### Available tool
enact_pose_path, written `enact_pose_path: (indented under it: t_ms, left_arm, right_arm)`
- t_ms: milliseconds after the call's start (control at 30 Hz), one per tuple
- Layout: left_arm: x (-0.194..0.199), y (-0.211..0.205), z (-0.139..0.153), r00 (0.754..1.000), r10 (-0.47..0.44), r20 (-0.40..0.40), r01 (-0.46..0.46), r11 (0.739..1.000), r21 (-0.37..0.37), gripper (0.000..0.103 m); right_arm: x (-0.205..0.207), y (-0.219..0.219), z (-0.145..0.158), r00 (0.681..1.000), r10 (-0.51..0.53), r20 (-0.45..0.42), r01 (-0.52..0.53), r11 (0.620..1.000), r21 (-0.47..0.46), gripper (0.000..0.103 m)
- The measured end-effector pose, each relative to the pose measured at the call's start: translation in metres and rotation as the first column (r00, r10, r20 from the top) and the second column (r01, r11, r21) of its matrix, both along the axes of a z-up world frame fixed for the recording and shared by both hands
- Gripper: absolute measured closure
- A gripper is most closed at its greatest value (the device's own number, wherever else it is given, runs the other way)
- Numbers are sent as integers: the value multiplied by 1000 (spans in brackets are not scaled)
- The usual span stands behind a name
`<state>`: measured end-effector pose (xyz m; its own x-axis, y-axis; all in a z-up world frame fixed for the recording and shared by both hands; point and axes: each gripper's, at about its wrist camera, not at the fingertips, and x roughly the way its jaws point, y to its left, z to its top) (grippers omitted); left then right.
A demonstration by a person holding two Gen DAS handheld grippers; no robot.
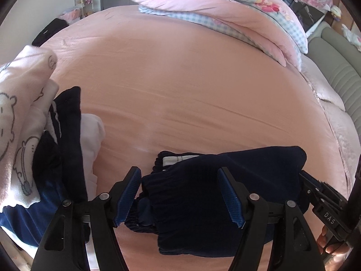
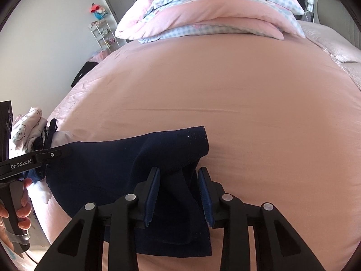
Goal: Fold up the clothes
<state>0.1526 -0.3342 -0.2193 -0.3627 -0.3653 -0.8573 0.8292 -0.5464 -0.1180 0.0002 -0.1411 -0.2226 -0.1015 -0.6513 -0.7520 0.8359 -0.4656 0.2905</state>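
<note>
Legible text, two items:
- "DAS" in white letters on black body of right gripper (image 1: 325,205), seen at lower right edge of left wrist view
- "GenRobot.AI" in white on black arm of left gripper (image 2: 33,160), right wrist view

we see a navy garment (image 2: 126,169) on a plain peach-pink sheet (image 1: 180,90), a pink quilt (image 2: 209,11) lined in blue-and-white check (cartoon print too), and pale pink bear-print cloth (image 1: 20,103).
</note>
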Motion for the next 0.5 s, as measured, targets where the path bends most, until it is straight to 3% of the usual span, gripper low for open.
enact_pose_path:
  t_ms: [67,167,200,300,333,500]
  left_arm:
    - [-8,3,-4,999,-17,50,19,999,-34,35]
    - [-8,0,-11,999,-12,50,13,1000,-23,35]
    - [-7,-1,-12,999,-4,42,5,1000,-21,37]
    - [-6,-5,-13,998,20,58,-17,999,-40,60]
    - [-4,-7,-13,998,28,61,-26,999,-37,63]
    - [4,-16,-15,998,47,31,-47,999,1,64]
  right_arm:
    - [4,-1,0,1000,8,-12,-8,1000,0,82]
    - [9,-4,-1,999,11,-42,-11,1000,14,93]
    - [11,-5,-1,998,9,-61,-8,1000,20,94]
    - [15,-5,0,994,-4,-108,9,999,39,98]
    - [13,-5,0,993,-14,-113,19,999,47,99]
    - [4,0,-5,989,-66,-131,79,992,98,100]
